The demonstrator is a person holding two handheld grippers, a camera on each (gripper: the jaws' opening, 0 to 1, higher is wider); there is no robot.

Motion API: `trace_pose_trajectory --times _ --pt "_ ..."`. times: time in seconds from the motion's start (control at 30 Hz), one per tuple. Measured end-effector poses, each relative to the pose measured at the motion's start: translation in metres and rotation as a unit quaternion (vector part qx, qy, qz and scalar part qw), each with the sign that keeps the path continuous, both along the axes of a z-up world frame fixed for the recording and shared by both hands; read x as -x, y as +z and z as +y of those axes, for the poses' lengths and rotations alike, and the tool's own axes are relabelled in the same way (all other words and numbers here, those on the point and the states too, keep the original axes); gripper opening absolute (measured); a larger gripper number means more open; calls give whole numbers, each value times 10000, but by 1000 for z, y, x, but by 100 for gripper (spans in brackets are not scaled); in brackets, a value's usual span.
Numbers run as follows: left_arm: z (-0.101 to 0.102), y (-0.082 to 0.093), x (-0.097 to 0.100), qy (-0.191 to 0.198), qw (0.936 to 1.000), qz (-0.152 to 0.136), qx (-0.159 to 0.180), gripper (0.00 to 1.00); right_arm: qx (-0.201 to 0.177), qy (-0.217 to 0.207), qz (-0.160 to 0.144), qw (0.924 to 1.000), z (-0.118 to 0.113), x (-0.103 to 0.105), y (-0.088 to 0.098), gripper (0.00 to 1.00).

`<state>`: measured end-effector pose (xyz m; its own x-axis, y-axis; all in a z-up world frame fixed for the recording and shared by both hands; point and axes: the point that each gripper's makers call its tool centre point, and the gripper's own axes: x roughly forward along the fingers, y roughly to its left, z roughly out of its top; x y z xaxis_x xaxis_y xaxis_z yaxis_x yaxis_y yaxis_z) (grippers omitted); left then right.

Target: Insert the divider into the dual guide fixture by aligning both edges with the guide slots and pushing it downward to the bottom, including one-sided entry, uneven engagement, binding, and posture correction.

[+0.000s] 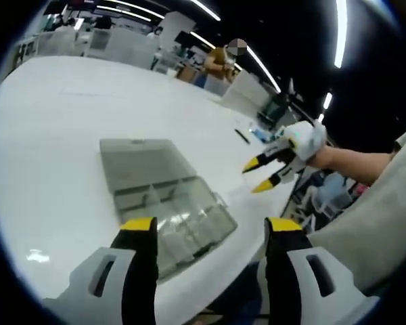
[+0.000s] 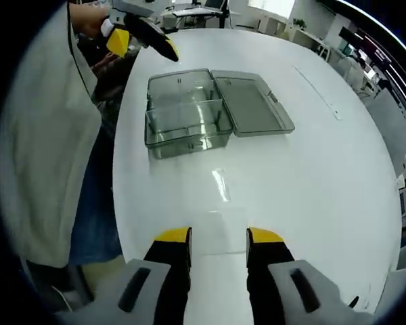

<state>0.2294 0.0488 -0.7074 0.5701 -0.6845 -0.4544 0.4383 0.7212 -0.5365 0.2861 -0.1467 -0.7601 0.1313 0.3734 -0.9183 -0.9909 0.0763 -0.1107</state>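
A clear plastic box [image 1: 179, 213] with inner partitions sits on the white table [image 1: 61, 135], its lid [image 1: 139, 159] folded open flat beside it. In the right gripper view the box [image 2: 186, 118] and lid [image 2: 252, 103] lie ahead, and a small clear divider [image 2: 220, 184] lies flat on the table between the box and my right gripper [image 2: 218, 237], which is open and holds nothing. My left gripper [image 1: 210, 227] is open just over the box's near edge. The right gripper [image 1: 257, 175] also shows from the side, jaws apart. The left gripper [image 2: 142, 34] shows beyond the box.
The table edge [image 2: 118, 203] runs close to the box, with the person's light top and blue trousers [image 2: 47, 135] beside it. A small dark object [image 1: 241, 136] lies farther along the table. Another person [image 1: 220, 62] stands far behind.
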Motion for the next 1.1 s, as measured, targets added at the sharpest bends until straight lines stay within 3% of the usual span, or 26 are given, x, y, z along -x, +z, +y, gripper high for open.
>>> trace_pose_trajectory --times 1.1 --pt "14 6 2 274 9995 -83 139 55 -422 575 -567 9958 78 3 57 27"
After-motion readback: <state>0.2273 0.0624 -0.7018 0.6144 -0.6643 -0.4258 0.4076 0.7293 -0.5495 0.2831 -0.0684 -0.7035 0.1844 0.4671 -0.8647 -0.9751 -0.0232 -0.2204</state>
